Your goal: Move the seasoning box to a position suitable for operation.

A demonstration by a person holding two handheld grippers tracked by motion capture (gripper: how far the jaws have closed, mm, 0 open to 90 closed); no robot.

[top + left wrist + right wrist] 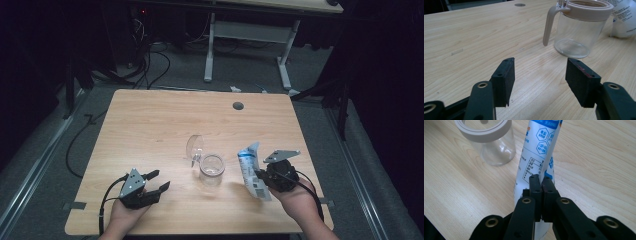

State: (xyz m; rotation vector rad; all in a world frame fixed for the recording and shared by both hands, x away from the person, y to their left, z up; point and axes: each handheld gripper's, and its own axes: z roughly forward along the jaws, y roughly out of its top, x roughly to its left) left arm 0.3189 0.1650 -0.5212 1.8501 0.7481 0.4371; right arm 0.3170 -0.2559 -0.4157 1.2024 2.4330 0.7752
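A clear glass jar (pixel 212 169) with a beige rim and handle stands near the table's middle, its round clear lid (pixel 194 146) hinged open behind it. In the left gripper view the jar (pixel 578 30) is ahead to the right. My left gripper (pixel 159 181) rests at the front left, open, nothing between its pads (pixel 540 80). My right gripper (pixel 259 176) is shut on a white and blue printed pouch (pixel 251 169), which stands tilted just right of the jar. In the right gripper view the jaws (pixel 541 185) pinch the pouch (pixel 537 152) at a fold; the jar (pixel 489 140) is at upper left.
A round grommet hole (pixel 238 105) sits near the table's far edge. Beyond the wooden table (pixel 150 120) are floor cables and a white desk frame (pixel 247 47). Bare wood lies left and behind the jar.
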